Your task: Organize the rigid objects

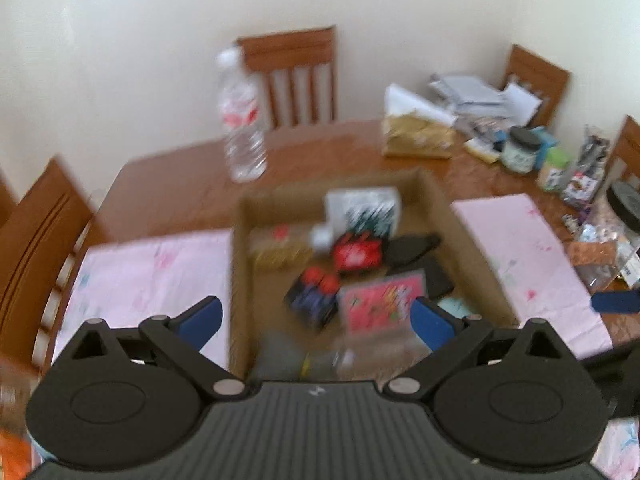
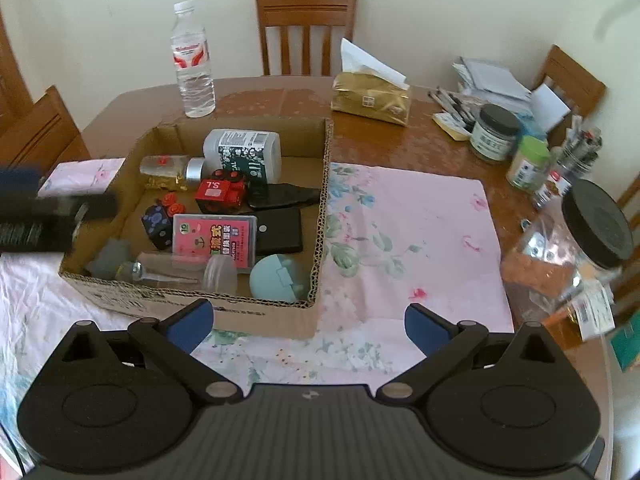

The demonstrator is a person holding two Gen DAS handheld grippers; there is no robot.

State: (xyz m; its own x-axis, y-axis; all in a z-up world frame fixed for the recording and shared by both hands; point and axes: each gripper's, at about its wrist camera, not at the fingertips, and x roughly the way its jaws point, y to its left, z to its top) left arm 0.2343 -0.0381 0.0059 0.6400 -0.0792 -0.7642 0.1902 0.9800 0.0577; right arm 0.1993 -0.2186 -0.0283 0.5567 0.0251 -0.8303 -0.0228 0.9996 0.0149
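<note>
Wooden dining table (image 2: 256, 92) with a pink cloth (image 2: 408, 232) on it, and the cardboard box (image 2: 320, 216) sits left of centre, already stuffed with small hard stuff so it's all corralled in one spot. Both the left gripper (image 1: 316, 316) and right gripper (image 2: 308, 322) hang wide open with nothing in them, so I'd guess the sorting's about done.

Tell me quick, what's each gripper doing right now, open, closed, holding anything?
Left gripper: open, holding nothing, above the box.
Right gripper: open, holding nothing, over the cloth.
</note>
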